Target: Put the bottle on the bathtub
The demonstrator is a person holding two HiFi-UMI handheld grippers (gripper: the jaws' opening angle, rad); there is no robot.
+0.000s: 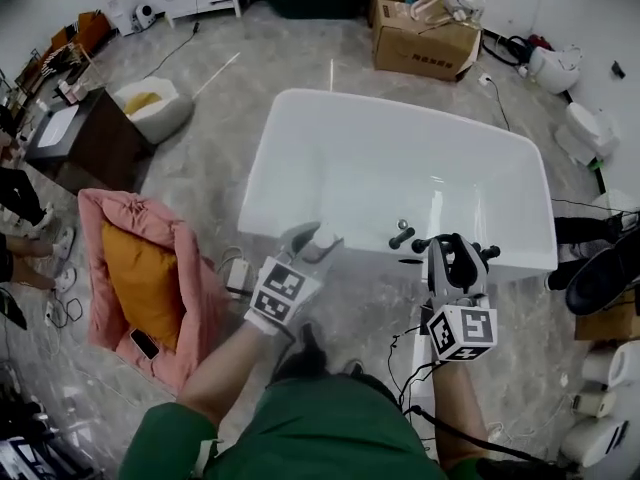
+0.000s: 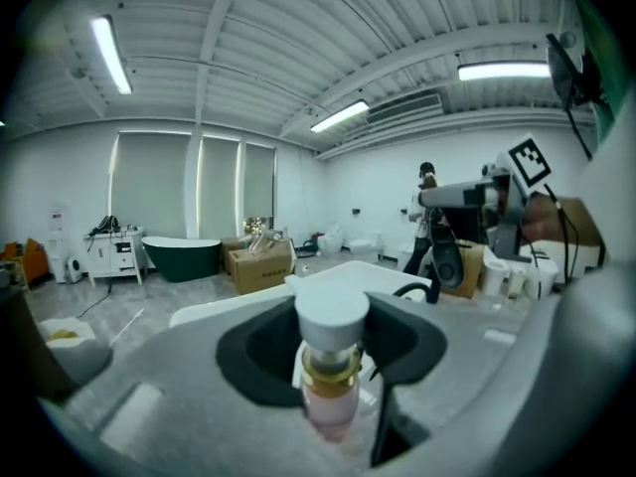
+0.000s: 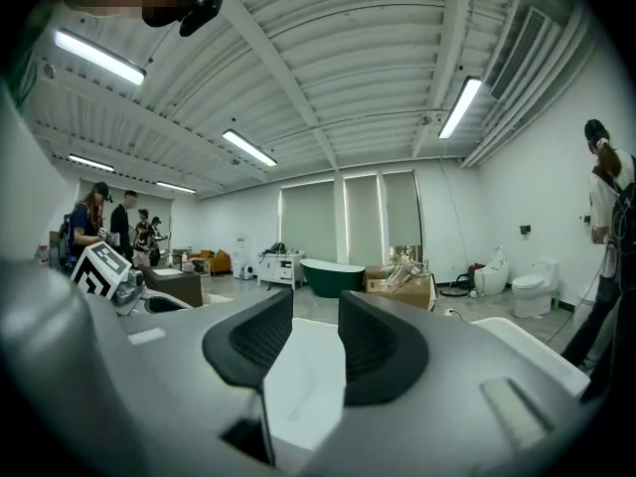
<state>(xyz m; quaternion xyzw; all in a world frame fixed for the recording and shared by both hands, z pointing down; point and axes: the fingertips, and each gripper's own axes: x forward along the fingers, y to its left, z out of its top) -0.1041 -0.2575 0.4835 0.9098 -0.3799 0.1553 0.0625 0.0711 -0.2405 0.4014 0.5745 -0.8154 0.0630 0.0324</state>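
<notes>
Overhead, the left gripper (image 1: 303, 240) was clamped on a small pale-pink bottle with a gold collar and a white cap (image 2: 331, 361), its two dark jaws pinching the neck from either side. The bottle stood upright between them, the cap rising above the jaws and the pink body hanging below. From the head view, the held bottle sat at the near rim of the white, round-cornered bathtub (image 1: 380, 168), which spread out ahead of the jaws. Whether its base touched the rim could not be told. The right gripper (image 3: 316, 338) was off to the right of the left jaws, its own jaws spread apart with nothing held; only the white tub showed through the gap. Black tap fittings (image 1: 402, 238) stood on the rim just left of the right jaws, between the two grippers. A pink padded seat with an orange cushion (image 1: 140, 278) lay on the grey floor well to the left of the left jaws. A brown cardboard box (image 1: 420, 38) stood beyond the tub's far side, and a dark green bathtub (image 3: 333, 274) showed far ahead of the right jaws.
</notes>
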